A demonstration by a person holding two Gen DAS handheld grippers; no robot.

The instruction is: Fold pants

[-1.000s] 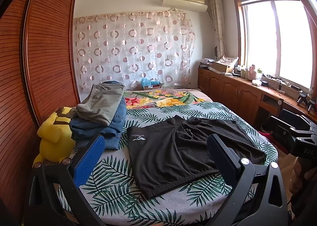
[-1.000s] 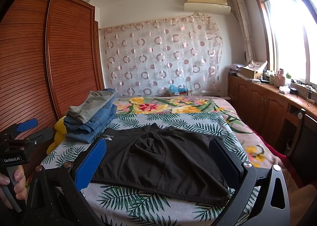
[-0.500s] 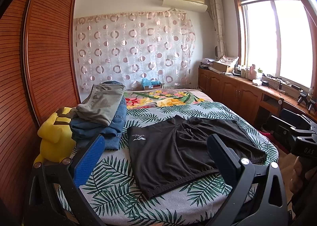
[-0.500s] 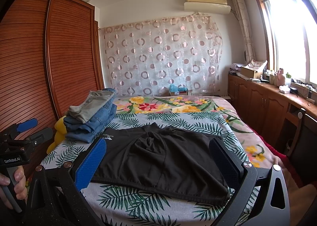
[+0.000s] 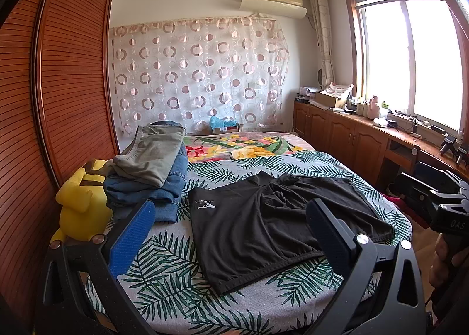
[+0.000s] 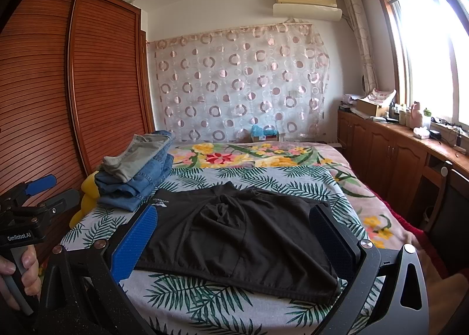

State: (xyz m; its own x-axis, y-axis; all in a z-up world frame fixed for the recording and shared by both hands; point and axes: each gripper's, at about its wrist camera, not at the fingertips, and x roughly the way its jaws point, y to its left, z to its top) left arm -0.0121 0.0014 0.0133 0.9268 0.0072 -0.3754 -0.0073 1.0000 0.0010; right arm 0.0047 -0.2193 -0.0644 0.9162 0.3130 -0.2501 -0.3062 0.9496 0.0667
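Observation:
Black pants [image 5: 263, 223] lie spread flat on the leaf-print bed cover, a white logo near their left edge; they also show in the right wrist view [image 6: 237, 235]. My left gripper [image 5: 228, 217] is open and empty, held back from the near edge of the bed. My right gripper [image 6: 234, 226] is open and empty, also short of the bed's near edge. The left gripper shows at the left edge of the right wrist view [image 6: 26, 206], the right gripper at the right edge of the left wrist view [image 5: 439, 200].
A stack of folded jeans and grey pants [image 5: 149, 170] sits at the bed's left side, beside a yellow plush toy [image 5: 79, 203]. A slatted wooden wardrobe [image 5: 67, 85] stands on the left. Wooden cabinets [image 5: 346, 135] with clutter run under the window on the right.

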